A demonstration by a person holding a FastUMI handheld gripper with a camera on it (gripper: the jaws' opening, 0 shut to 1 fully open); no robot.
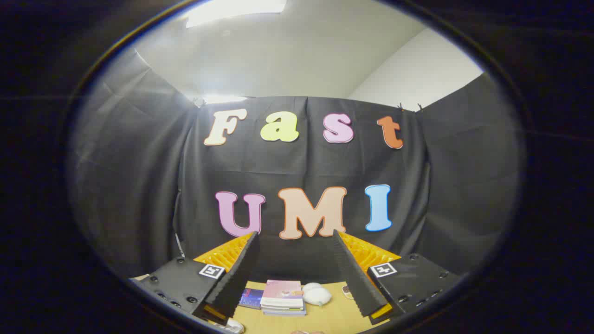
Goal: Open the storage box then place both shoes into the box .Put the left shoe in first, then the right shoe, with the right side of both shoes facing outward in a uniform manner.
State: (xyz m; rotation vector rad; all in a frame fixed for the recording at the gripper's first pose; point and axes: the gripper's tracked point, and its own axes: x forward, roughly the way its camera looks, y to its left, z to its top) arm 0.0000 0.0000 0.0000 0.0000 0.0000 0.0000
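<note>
While the hand-held gripper [295, 236] gapes empty, its fingers partly hide books [282, 297] — titles unreadable.

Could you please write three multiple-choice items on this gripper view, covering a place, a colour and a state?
1. Where does the stack of books lie?
A. on the tabletop beyond the gripper
B. clamped in the jaws
C. on the white object

2. What colour is the top book's cover?
A. green
B. pink
C. black

3. How do the jaws stand?
A. shut on a book
B. shut on nothing
C. open, holding nothing

1 A: the stack rests on the wood surface. 2 B: pink cover shows. 3 C: a wide gap separates them.
</note>
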